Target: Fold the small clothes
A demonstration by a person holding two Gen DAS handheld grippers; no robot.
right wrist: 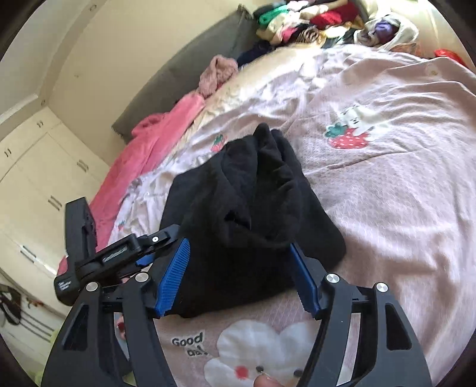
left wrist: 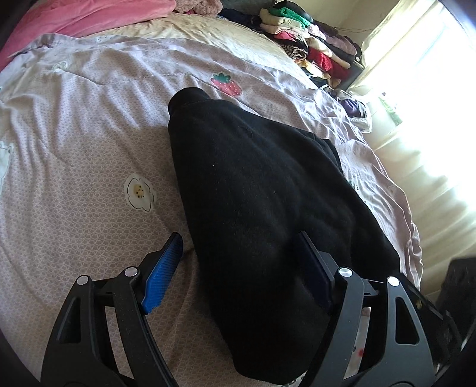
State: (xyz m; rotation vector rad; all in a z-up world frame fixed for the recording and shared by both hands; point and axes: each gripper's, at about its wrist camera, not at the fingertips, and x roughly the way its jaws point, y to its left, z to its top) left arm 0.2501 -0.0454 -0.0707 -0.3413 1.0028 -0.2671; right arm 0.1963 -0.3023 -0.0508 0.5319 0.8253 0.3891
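A black garment (left wrist: 253, 193) lies on the pale pink bed cover (left wrist: 74, 134), stretching away from me with a narrow end at the far side. My left gripper (left wrist: 240, 238) is open over its near part. One blue pad (left wrist: 165, 271) hangs above bare cover and the other pad (left wrist: 312, 268) above the cloth. In the right wrist view the black garment (right wrist: 253, 202) is bunched into folds. My right gripper (right wrist: 239, 244) stands open around its near edge, with cloth between the jaws but no pad pressing on it. The left tool's black housing (right wrist: 80, 235) shows at the left.
A pile of folded clothes (left wrist: 312, 44) (right wrist: 297, 20) sits at the head of the bed. A pink blanket (left wrist: 74, 18) (right wrist: 154, 143) lies along one side. Bright curtains (left wrist: 431, 104) flank the bed. White wardrobe doors (right wrist: 29, 178) and a grey headboard (right wrist: 193, 62) stand beyond.
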